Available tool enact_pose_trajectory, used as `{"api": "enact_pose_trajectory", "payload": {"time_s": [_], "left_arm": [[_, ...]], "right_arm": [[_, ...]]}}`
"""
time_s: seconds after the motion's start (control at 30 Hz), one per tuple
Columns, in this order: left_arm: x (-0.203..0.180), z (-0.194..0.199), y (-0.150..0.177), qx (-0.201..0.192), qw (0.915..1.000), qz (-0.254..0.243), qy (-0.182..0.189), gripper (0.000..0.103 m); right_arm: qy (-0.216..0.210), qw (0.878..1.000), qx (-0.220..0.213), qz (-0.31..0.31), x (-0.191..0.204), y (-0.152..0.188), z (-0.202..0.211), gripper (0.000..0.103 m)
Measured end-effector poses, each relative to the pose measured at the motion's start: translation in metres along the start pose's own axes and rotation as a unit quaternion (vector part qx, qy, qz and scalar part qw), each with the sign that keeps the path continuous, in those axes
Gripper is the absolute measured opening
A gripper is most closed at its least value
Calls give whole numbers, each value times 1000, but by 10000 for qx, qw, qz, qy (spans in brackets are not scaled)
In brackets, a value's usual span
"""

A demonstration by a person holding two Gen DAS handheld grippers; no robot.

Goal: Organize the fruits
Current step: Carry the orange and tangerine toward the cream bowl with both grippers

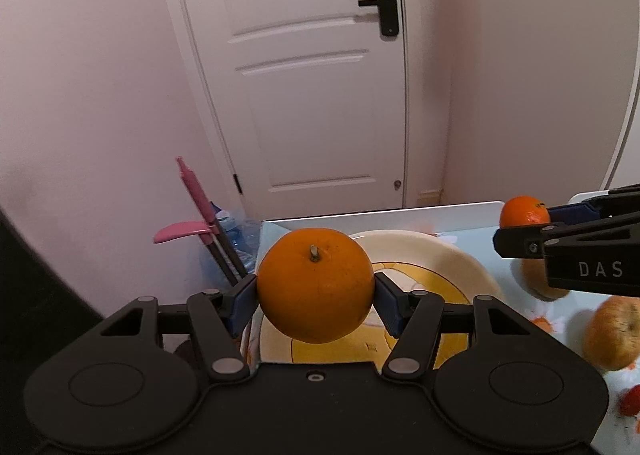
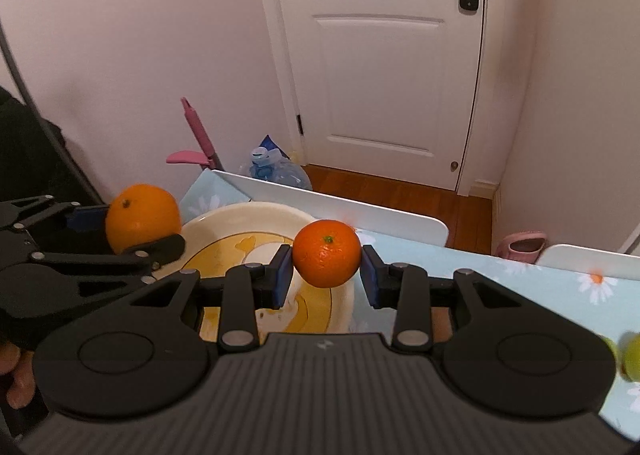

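My left gripper [image 1: 316, 297] is shut on a large orange [image 1: 316, 285] and holds it above the near edge of a cream and yellow plate [image 1: 452, 267]. The same orange [image 2: 142, 217] and plate [image 2: 224, 223] show in the right wrist view. My right gripper [image 2: 326, 275] is shut on a small tangerine [image 2: 327, 253] held above the plate's right side; in the left wrist view the tangerine [image 1: 524, 211] is at the right, in the gripper's tips.
Two apples [image 1: 612, 335] [image 1: 540, 279] lie on the floral tablecloth [image 2: 540, 287] right of the plate. A green fruit [image 2: 632, 359] is at the far right. White chair backs [image 2: 340, 207], a water jug [image 2: 280, 171] and a pink dustpan [image 2: 196, 147] stand beyond the table.
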State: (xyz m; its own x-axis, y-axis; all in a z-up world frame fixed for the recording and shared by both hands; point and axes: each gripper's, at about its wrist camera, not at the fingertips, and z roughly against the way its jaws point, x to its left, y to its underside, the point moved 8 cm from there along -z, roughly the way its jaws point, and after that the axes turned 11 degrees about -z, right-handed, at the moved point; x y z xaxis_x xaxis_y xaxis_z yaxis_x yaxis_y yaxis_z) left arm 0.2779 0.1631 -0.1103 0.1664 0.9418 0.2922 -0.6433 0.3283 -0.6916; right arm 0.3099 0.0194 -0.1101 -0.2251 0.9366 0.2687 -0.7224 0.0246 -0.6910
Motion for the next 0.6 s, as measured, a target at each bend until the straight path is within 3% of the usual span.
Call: {"api": "enact_pose_trajectory", "payload": {"time_s": [0.33,0.6], "left_arm": [[-11,-59,2,117,9987,-357,356,65],[-27,-80,4,145,9978,-465,452,65]], "right_arm": [[233,9993,123,-258,-3,2,-35,51],[379,9984,183,-384,-17,5,-39,51]]}}
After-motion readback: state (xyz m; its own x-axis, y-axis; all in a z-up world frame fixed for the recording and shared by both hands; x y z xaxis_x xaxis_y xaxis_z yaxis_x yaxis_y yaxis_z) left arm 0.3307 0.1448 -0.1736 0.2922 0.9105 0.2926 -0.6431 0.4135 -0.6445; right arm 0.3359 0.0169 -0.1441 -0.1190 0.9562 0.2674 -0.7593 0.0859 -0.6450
